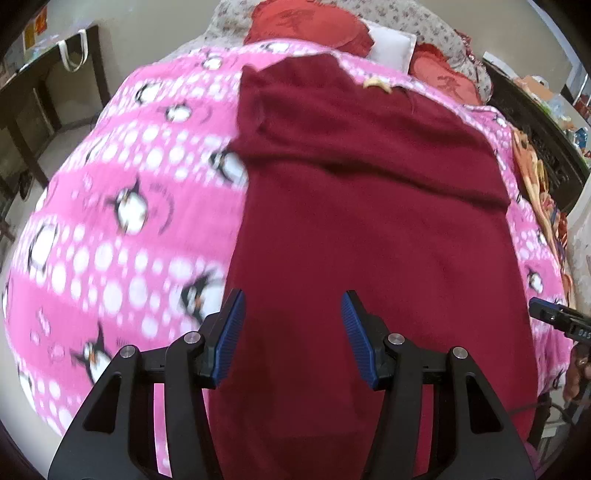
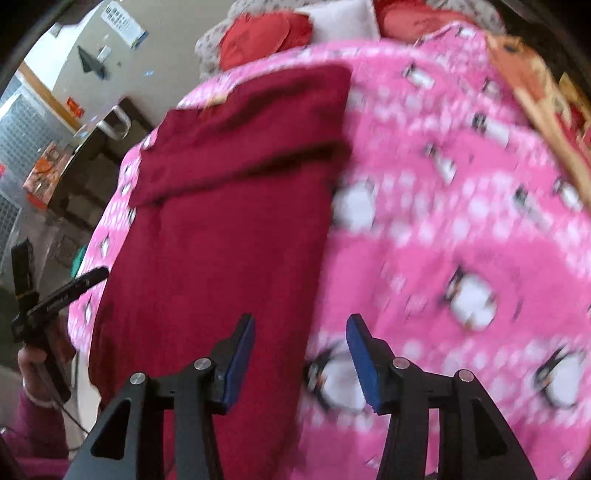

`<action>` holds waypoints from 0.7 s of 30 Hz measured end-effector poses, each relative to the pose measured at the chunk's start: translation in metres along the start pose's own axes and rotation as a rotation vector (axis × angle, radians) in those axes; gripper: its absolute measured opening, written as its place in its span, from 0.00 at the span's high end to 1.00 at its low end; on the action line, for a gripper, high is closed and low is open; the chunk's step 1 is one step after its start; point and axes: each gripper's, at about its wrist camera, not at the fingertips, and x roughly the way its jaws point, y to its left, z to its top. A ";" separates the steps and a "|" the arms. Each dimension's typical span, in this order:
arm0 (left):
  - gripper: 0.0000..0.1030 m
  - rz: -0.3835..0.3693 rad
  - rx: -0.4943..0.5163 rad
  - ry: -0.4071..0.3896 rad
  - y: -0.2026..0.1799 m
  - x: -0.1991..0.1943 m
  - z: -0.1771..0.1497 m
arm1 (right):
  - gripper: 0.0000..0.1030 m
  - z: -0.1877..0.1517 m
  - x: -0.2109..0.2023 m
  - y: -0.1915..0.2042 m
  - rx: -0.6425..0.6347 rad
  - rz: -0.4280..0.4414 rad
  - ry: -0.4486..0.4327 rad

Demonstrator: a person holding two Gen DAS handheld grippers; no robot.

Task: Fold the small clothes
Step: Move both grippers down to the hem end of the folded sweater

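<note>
Ahead of the left gripper [image 1: 293, 317], between its spread jaws, lies the maroon garment [image 1: 369, 229], a matt, soft, slightly fuzzy knit-looking cloth. Under it the pink penguin blanket [image 1: 110, 229] looks like plush fleece, also matt. The jaws' frames are matt black plastic with small shiny metal pins; their pads [image 1: 232, 332] are blue, ribbed, rubbery. The right gripper [image 2: 301, 343] is built alike. Far beyond the jaws, the red cushions [image 1: 310, 26] are smooth cloth.

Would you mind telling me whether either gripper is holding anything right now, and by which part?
Nothing is held: the left gripper and right gripper are both open above the maroon garment.
</note>
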 end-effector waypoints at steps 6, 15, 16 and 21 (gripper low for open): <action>0.48 -0.013 -0.065 0.033 0.019 -0.006 -0.024 | 0.92 -0.016 -0.005 0.016 -0.062 0.047 -0.082; 0.48 -0.008 -0.109 0.075 0.038 -0.011 -0.050 | 0.93 -0.032 -0.014 0.003 -0.027 0.036 -0.076; 0.48 -0.004 -0.112 0.079 0.039 -0.011 -0.052 | 0.91 -0.035 -0.017 0.001 -0.013 0.054 -0.080; 0.48 0.000 -0.119 0.078 0.039 -0.011 -0.057 | 0.58 -0.046 -0.020 -0.001 0.012 0.110 -0.024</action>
